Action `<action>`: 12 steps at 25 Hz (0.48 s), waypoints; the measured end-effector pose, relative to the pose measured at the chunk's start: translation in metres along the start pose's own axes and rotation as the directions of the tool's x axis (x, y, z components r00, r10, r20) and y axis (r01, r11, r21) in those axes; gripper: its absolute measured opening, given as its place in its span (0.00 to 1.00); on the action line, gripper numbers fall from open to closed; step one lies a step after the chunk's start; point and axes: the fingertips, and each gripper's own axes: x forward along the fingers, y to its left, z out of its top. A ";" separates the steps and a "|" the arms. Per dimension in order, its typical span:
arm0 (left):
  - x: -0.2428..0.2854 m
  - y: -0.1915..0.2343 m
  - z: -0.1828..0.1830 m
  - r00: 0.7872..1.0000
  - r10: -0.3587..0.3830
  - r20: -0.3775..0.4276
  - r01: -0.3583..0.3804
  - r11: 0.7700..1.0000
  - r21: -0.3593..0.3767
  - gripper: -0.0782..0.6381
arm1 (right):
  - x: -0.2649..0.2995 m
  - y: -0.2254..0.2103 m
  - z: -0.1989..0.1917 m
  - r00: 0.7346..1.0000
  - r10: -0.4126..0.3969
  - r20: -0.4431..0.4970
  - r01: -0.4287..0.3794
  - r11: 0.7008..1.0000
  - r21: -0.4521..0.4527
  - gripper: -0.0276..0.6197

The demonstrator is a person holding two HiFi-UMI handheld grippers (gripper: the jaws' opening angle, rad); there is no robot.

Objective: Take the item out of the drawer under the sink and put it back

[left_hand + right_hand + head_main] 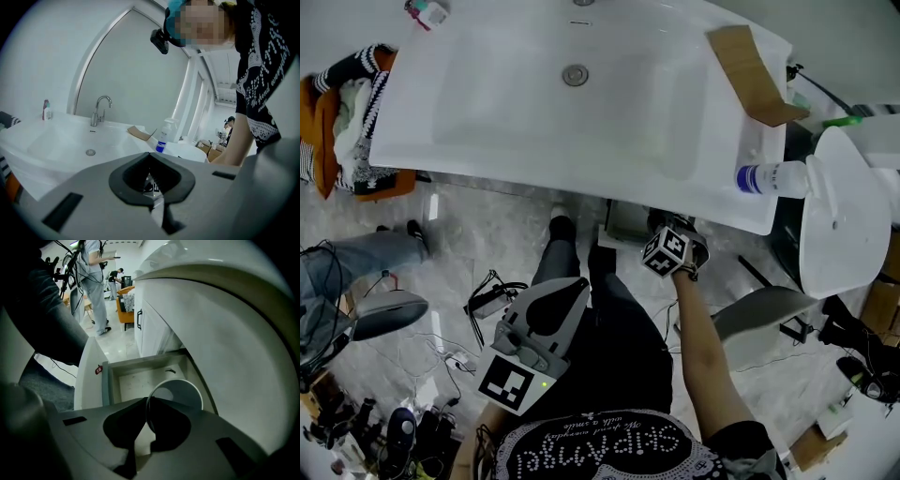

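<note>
The drawer (140,376) under the white sink (581,122) stands pulled out, its pale floor bare where it shows. In the right gripper view a white paper cup (180,392) hangs tilted over the drawer's right side. My right gripper (143,413) is shut on the cup's rim and points steeply down. From the head view only its marker cube (667,251) and the forearm show below the sink's front edge; the jaws and cup are hidden there. My left gripper (572,286) is held near the person's lap, shut and holding nothing (150,153).
A spray bottle (773,178) and a piece of cardboard (755,75) lie on the sink's right end. A white round fixture (844,216) stands at the right. Clothes (347,122) are piled at the left, cables (487,300) cross the floor, and a person (93,282) stands in the background.
</note>
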 end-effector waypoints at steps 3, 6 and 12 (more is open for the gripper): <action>0.000 0.000 -0.002 1.000 -0.001 -0.013 0.001 1.000 -0.006 0.11 | 0.005 -0.003 0.000 1.000 0.008 -0.015 -0.008 1.000 -0.004 0.08; -0.001 0.000 -0.004 1.000 0.001 -0.025 -0.001 1.000 -0.007 0.11 | 0.011 -0.006 0.000 0.999 0.011 -0.032 -0.011 1.000 -0.003 0.08; -0.003 0.002 -0.009 0.999 0.026 -0.030 -0.027 0.999 -0.025 0.11 | 0.019 -0.007 -0.005 0.998 0.023 -0.058 -0.025 0.999 -0.033 0.08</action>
